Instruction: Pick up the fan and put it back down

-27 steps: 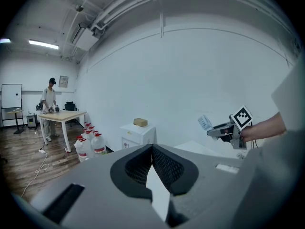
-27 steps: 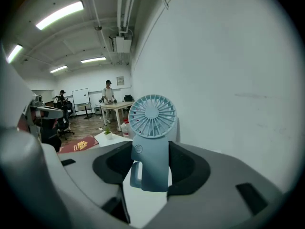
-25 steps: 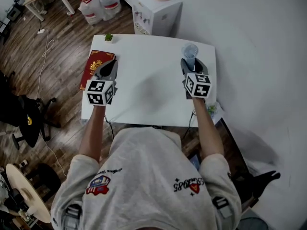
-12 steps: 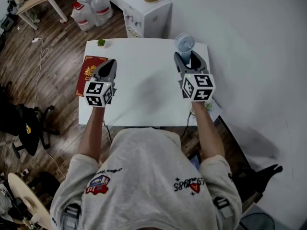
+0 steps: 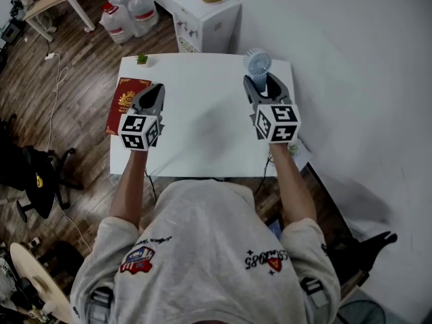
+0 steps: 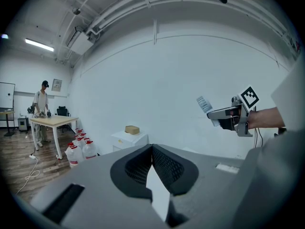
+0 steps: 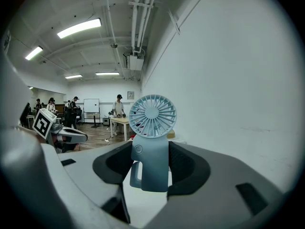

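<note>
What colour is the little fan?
The fan is pale blue, seen best in the right gripper view.

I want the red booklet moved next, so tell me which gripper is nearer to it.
Left. The left gripper hangs close beside the red booklet; the right gripper, clamping the fan, is across the table.

The head camera looked steeply down over the person (image 5: pixel 209 248) onto the white rectangular table (image 5: pixel 202 113). Each gripper camera sat close behind its jaws, facing roughly level; the left one caught the right gripper (image 6: pixel 218 116) at mid-right.
</note>
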Action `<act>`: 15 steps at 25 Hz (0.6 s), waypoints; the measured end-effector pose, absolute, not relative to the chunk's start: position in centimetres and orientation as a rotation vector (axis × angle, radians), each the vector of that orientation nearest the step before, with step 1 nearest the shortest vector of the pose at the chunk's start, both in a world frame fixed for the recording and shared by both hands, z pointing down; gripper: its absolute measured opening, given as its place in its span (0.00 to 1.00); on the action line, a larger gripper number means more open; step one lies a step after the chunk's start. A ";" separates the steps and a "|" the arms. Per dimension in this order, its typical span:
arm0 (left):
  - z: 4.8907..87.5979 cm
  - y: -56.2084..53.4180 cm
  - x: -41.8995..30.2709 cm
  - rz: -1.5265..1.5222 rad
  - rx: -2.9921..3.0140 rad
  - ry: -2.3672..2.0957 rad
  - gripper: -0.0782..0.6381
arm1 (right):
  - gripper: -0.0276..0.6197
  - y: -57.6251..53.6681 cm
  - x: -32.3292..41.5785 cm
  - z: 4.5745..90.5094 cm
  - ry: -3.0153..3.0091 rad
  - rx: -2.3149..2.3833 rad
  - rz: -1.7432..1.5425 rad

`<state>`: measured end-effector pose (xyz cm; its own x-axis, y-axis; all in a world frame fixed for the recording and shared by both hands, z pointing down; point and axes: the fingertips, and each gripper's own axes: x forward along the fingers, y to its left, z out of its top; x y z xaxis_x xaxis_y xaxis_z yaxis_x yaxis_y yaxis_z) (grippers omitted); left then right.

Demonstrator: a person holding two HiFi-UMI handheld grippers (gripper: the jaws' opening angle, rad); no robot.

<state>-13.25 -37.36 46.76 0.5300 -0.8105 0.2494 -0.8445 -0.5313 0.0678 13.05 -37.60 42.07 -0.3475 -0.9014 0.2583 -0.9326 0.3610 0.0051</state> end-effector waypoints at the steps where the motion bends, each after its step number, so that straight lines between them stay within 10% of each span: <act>1: 46.8 -37.2 -13.3 0.277 2.584 -1.416 0.12 | 0.38 -37.5 12.9 42.0 -2.405 1.644 0.207; 15: 48.4 -34.8 -19.9 0.264 2.442 -1.569 0.12 | 0.38 -38.8 5.9 43.2 -2.498 1.462 0.206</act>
